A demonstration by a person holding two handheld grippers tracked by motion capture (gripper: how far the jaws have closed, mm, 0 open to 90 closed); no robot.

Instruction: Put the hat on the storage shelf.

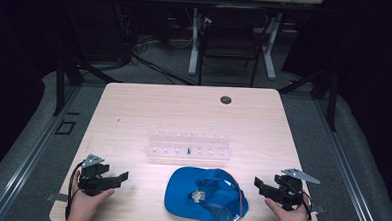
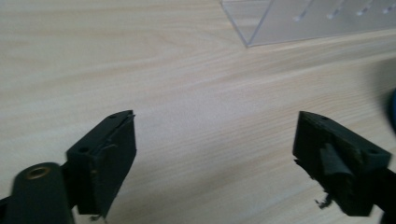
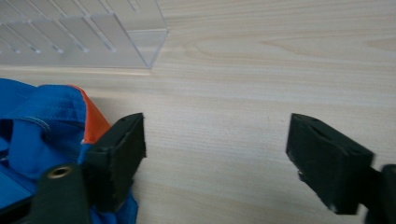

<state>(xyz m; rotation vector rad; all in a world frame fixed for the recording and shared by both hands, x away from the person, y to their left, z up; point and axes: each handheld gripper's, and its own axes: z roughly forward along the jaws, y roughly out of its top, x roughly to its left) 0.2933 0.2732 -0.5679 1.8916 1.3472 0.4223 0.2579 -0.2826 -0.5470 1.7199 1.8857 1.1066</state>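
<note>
Centrally, near the tabletop's (image 1: pixel 134 108) front edge, a soft blue cap (image 1: pixel 205 196) lies upside down, orange trim showing, just before a clear plastic rack (image 1: pixel 188 146). Pale woodgrain stretches bare on both sides; the left gripper (image 1: pixel 116 179) and right gripper (image 1: pixel 262 186), hard black, stand wide open and empty by the front corners

Cap (image 1: pixel 206 197) lies before rack (image 1: pixel 188 144), between grippers.
</note>
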